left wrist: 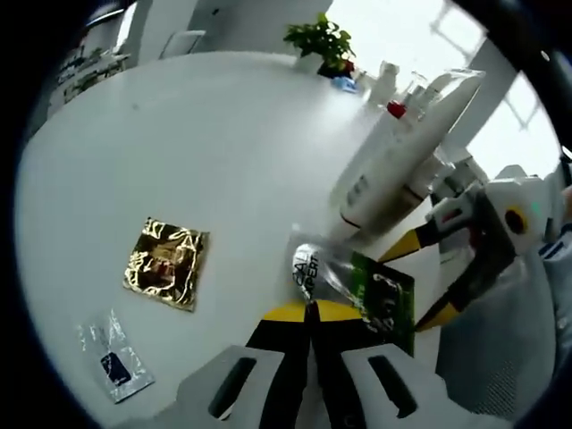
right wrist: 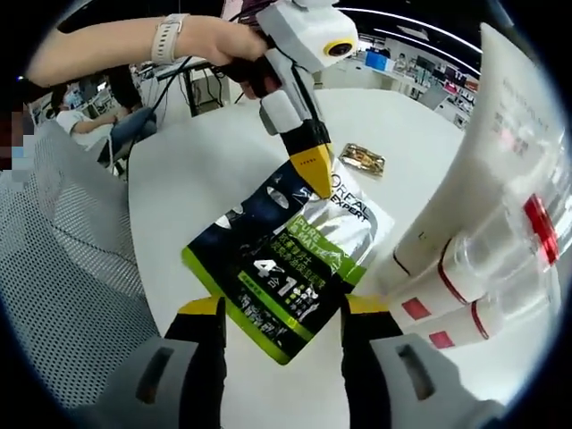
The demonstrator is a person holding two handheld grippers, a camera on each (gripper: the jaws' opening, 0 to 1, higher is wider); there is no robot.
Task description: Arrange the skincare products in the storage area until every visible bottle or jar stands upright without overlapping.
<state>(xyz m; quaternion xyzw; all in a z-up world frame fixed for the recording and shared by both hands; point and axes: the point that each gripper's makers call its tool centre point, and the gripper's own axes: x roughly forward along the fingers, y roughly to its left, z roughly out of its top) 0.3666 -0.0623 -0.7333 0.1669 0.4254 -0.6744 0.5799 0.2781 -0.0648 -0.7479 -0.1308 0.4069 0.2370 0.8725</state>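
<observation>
Over the white tabletop (right wrist: 206, 170), near its edge beside the person, hangs the black-and-green sachet (right wrist: 290, 259), pinched at its top corner by the left hand-held gripper (right wrist: 313, 170), jaws clamped, while the right hand-held gripper (right wrist: 284, 326) waits with jaws spread wide under its lower edge. It looks light, floppy and slick, so I'd take it by a sealed edge. Beside it white tubes (right wrist: 465, 206) lean together, stiffer but likely to roll; the sachet reads "L'OREAL", "EXPERT", "4", "1".
</observation>
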